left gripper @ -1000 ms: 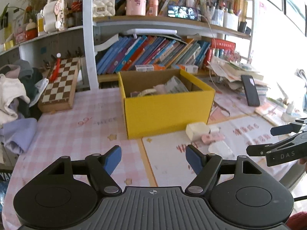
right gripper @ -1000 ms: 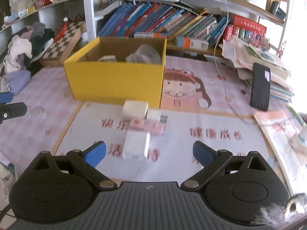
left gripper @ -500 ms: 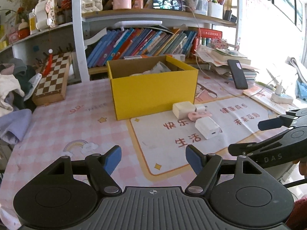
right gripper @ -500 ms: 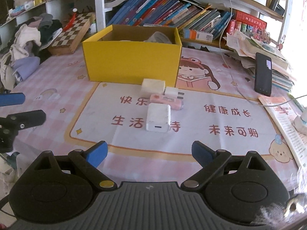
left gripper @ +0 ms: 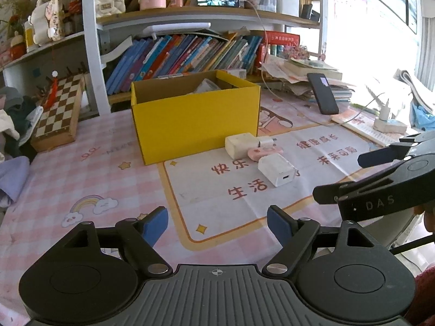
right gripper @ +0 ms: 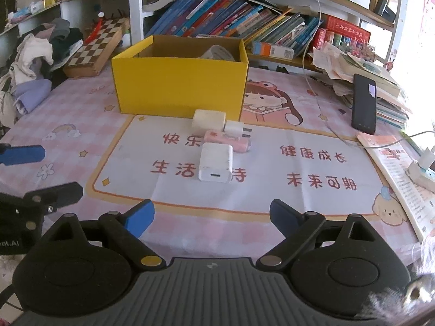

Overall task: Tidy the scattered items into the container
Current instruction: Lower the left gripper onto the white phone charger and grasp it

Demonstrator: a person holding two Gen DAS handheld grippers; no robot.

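Observation:
An open yellow cardboard box [left gripper: 195, 122] [right gripper: 179, 81] stands mid-table with some items inside. In front of it lie a white USB charger [left gripper: 277, 169] [right gripper: 216, 162], a pink flat item [left gripper: 265, 152] [right gripper: 227, 137], a cream block [left gripper: 240, 144] [right gripper: 208, 118] and a small white plug [left gripper: 267, 142] [right gripper: 235, 127]. My left gripper [left gripper: 217, 224] is open and empty, well short of them. My right gripper [right gripper: 212, 216] is open and empty, near the table's front edge; it also shows in the left wrist view [left gripper: 380, 174].
A chessboard box [left gripper: 58, 111] and a clothes pile [right gripper: 35, 62] sit at the left. A black phone [right gripper: 364, 103] leans on stacked papers at the right, with a cable and power strip [right gripper: 421, 168]. A bookshelf [left gripper: 190, 51] stands behind.
Both grippers have pulled back from the box toward the table's front edge. Both stay open and empty. The items have not moved.

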